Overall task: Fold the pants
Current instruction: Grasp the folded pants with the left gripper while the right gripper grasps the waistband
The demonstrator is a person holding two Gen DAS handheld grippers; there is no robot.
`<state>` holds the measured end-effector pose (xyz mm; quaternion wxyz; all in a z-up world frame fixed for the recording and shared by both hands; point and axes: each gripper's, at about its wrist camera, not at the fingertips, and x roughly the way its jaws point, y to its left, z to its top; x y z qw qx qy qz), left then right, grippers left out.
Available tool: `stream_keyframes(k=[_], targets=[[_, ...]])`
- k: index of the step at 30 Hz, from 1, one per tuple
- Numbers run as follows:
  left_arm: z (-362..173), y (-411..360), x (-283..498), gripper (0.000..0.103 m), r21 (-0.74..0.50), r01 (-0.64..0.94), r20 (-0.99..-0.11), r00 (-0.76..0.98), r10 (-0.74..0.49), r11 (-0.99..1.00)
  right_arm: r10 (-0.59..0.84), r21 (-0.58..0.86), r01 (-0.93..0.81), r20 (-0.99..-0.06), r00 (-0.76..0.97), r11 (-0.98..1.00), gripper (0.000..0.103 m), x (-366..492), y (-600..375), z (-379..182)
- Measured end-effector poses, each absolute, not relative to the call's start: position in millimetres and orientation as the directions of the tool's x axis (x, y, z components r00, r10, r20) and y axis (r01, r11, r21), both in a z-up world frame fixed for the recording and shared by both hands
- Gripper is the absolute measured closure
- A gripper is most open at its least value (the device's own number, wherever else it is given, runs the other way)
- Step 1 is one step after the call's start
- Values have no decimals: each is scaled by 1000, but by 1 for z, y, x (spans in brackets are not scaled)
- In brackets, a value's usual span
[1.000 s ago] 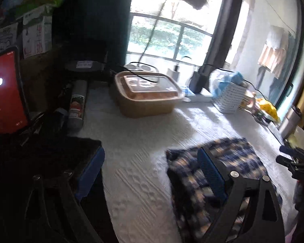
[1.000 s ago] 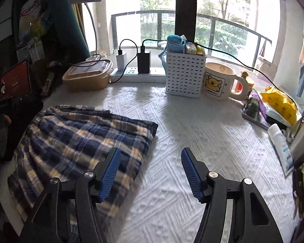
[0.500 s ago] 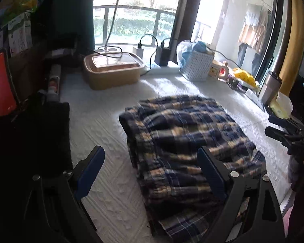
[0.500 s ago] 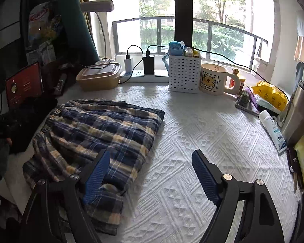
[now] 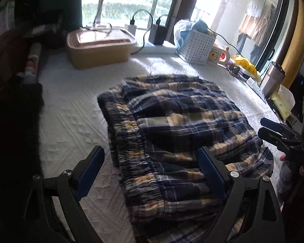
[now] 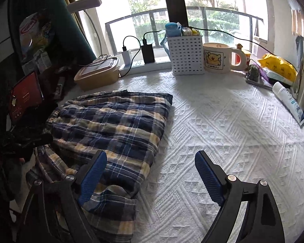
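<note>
The plaid pants (image 5: 172, 125) lay on the white textured table cover (image 6: 223, 125), on the left part of it, already folded at least one time into a thick, uneven packet. The elastic waistband (image 5: 135, 154) was on the side near the left gripper (image 5: 150, 174), and a loose piece of one leg hung close to the table edge near the person.

The left gripper was spread wide above the waistband and held nothing. The right gripper (image 6: 150, 176) was also spread and empty; its left finger (image 6: 93, 174) stood over the loose lower corner of the cloth, and its right finger over the bare cover. In the left wrist view the two fingers of the right gripper looked close together, but that was only the angle.

The cloth looked like thin woven cotton: light, soft and without any stiffness, so I judged it would sag and slide out of shape when lifted. The cover was rough, so the bottom layer would probably drag a little. A good place to take hold seemed to be the gathered waistband, where the fabric was thickest, and the hem corner near the right gripper, pinching all layers together
</note>
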<state>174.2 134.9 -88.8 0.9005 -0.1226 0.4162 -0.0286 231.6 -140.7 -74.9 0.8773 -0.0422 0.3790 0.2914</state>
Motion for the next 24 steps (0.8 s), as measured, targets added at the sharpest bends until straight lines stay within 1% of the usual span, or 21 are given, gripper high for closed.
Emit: stream_keyframes(k=[2, 6, 11, 12, 13, 17, 22, 24], targets=[[-100, 131, 182, 11, -270, -34, -768, 610, -194, 962, 483, 156, -542, -691, 538, 826, 13, 233, -140, -78], [-103, 120, 183, 8, -219, -19, -772, 615, -161, 976, 481, 167, -533, -699, 530, 830, 13, 236, -138, -82], [-103, 117, 184, 8, -239, 15, -764, 614, -197, 971, 486, 178, -531, -699, 525, 828, 13, 238, -138, -84], [-103, 115, 183, 10, -235, 25, -764, 614, -200, 972, 488, 185, -529, -701, 519, 828, 13, 239, -138, -85], [-103, 113, 182, 17, -233, 37, -762, 614, -206, 972, 490, 191, -526, -703, 515, 828, 13, 240, -138, -86], [-102, 106, 180, 36, -224, 77, -756, 616, -223, 971, 497, 208, -524, -707, 503, 826, 13, 242, -138, -88], [-100, 101, 179, 54, -214, 105, -748, 622, -232, 971, 526, 238, -536, -698, 485, 810, 13, 241, -137, -88], [-100, 101, 180, 57, -214, 109, -748, 621, -235, 971, 550, 257, -554, -695, 463, 792, 13, 240, -136, -89]])
